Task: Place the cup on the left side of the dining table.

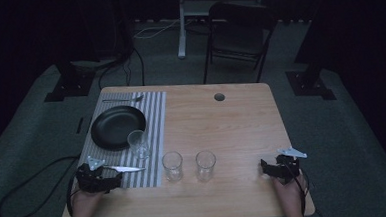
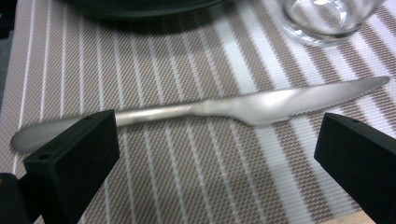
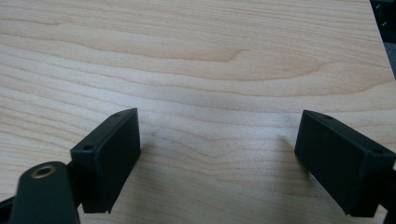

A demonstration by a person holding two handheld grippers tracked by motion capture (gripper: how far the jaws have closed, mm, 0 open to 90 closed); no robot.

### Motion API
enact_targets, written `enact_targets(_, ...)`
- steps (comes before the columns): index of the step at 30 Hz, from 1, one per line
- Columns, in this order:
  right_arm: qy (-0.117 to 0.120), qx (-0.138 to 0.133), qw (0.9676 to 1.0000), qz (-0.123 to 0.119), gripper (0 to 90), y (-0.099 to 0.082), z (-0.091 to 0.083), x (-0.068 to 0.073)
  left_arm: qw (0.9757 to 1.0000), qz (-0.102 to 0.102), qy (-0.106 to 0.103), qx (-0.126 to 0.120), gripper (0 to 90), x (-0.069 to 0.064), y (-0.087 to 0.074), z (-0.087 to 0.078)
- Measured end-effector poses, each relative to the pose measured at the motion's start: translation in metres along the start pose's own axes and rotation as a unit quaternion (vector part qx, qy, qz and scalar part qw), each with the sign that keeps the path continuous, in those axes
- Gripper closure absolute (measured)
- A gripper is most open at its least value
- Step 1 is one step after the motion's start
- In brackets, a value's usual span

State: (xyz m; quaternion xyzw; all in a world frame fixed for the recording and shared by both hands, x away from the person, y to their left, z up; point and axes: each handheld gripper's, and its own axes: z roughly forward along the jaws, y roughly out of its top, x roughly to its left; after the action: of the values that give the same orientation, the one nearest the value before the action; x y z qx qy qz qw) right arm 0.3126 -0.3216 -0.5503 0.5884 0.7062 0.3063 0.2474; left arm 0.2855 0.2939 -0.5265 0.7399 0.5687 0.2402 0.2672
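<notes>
Left gripper (image 2: 205, 154) sits closest, jaws spread wide and empty, hovering just short of the table knife (image 2: 205, 109) lying flat on the striped placemat (image 2: 154, 177). The black plate (image 1: 118, 126) and a drinking glass (image 2: 322, 18) sit just behind it. My worry: the knife's so thin and flat the jaws could skid off it, or shove it into that glass. Further right, two more glasses (image 1: 189, 165), then the right gripper (image 3: 217, 161), also wide open with nothing in it, over bare wooden table (image 3: 233, 56). No readable labels anywhere.

High view looks down on whole table (image 1: 221, 117) from near side. Left gripper view sits close over striped placemat (image 2: 187, 163), shared with high view; right gripper view close over bare wood.
</notes>
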Motion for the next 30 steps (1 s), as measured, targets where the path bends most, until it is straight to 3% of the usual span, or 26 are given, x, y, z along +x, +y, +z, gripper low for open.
enact_targets(10, 0.000, 0.000, 1.0000, 0.000, 13.8, 0.000, 0.000, 0.000, 0.9982, -0.047, 0.033, -0.017, 0.5, 0.009, -0.020, -0.001)
enact_targets(15, 0.000, 0.000, 1.0000, 0.000, 13.8, 0.000, 0.000, 0.000, 0.9975, -0.062, 0.027, -0.023, 0.5, 0.013, -0.025, -0.002)
enact_targets(19, -0.001, 0.000, 1.0000, 0.002, 13.8, 0.000, 0.000, 0.000, 0.9974, -0.069, 0.020, -0.010, 0.5, 0.016, -0.026, 0.002)
enact_targets(23, -0.001, 0.000, 1.0000, 0.002, 13.8, 0.000, 0.000, 0.000, 0.9978, -0.060, 0.028, -0.010, 0.0, 0.016, -0.026, 0.005)
enact_targets(30, -0.001, 0.000, 1.0000, 0.002, 13.8, 0.000, 0.000, 0.000, 0.9972, -0.066, 0.034, -0.010, 0.0, 0.016, -0.024, 0.007)
